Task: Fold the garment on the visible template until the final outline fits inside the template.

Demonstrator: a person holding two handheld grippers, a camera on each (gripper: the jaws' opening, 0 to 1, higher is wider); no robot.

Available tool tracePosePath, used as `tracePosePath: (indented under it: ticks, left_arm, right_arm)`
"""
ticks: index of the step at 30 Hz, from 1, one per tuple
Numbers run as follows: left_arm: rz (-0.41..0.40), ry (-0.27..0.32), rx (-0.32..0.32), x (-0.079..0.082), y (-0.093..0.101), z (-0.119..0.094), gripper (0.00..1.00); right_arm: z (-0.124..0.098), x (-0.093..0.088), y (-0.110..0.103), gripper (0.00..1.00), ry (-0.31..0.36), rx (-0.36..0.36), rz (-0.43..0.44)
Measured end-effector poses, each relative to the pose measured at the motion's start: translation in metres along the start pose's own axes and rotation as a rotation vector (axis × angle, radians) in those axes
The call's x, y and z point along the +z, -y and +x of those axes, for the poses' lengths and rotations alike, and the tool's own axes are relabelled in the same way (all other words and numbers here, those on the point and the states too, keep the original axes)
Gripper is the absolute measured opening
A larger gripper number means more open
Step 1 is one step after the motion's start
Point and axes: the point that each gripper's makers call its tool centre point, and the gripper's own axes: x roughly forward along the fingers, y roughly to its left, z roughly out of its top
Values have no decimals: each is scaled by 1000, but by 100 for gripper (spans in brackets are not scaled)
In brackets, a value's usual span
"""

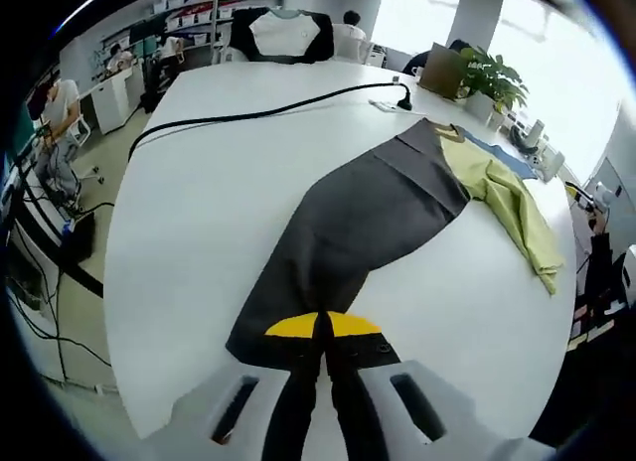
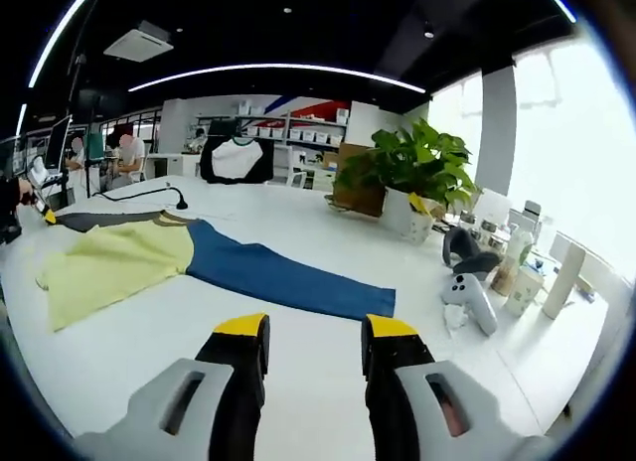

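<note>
**Gripping the dark sleeve end, right side idle**

Looking along my left tool (image 1: 323,344), I see its yellow-tipped jaws pressed together at 6 o'clock in the left gripper view, pinching the near edge of the dark grey sleeve (image 1: 353,232). That grey cloth runs flat from the jaws toward 1 o'clock across the white tabletop (image 1: 199,223). At its far end it meets the yellow-green body of the garment (image 1: 507,198), which lies rumpled toward 3 o'clock, with a strip of blue cloth (image 1: 502,153) showing just beyond it. A black cable (image 1: 258,111) crosses the tabletop at 11 to 12 o'clock, well apart from the garment.

In the right gripper view, my right tool (image 2: 316,357) sits at 6 o'clock with jaws parted and nothing between them, above bare tabletop (image 2: 298,382). The garment lies ahead: blue sleeve (image 2: 288,280) flat toward 12 o'clock, yellow-green body (image 2: 119,264) at 9 to 10 o'clock, grey part (image 2: 104,221) beyond it. A potted plant (image 2: 412,173) stands at 1 o'clock, a white handheld controller (image 2: 472,297) at 3 o'clock.

I cannot make out a template outline in either view.
</note>
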Motion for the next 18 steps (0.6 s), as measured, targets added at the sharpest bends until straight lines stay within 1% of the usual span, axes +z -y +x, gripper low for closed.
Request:
tracePosePath:
  ticks: [1,2,3,4,5,8,10,11,14,16,17,18]
  left_arm:
    - [3,-3,-12,-2,4,-2,1]
    - [-13,6,-47,-1,10,-3,1]
    - [-45,23,-77,0,17,-4,1]
    - [-61,16,-79,-2,18,-5,1]
    - [-41,-2,-78,-6,20,-5,1]
    - [-10,-12,-89,-12,27,-3,1]
    - [2,-13,-55,-14,22,-4,1]
    - [15,-11,-54,-14,21,-6,1]
    - [12,-12,-57,-15,21,-8,2]
    - [10,-7,-61,-15,19,-8,4]
    - [18,9,-55,-13,17,-9,7]
    - [36,47,-39,-7,14,-12,11]
  right_arm:
    - [0,1,-1,37,-1,3,-3]
    - [0,1,-2,38,-3,6,-5]
    - [0,1,-3,38,-6,13,-6]
    - [0,2,-3,38,-6,15,-6]
    - [1,2,-4,38,-4,18,-6]
    - [2,2,-4,38,-4,17,-1]
    - [3,1,-5,39,-8,21,3]
    - [4,2,-7,39,-9,26,4]
    - [5,4,-9,39,-9,34,1]
    - [6,6,-10,39,-10,33,-6]
    - [6,7,-10,40,-9,34,-6]
    - [6,8,-11,40,-7,35,-5]
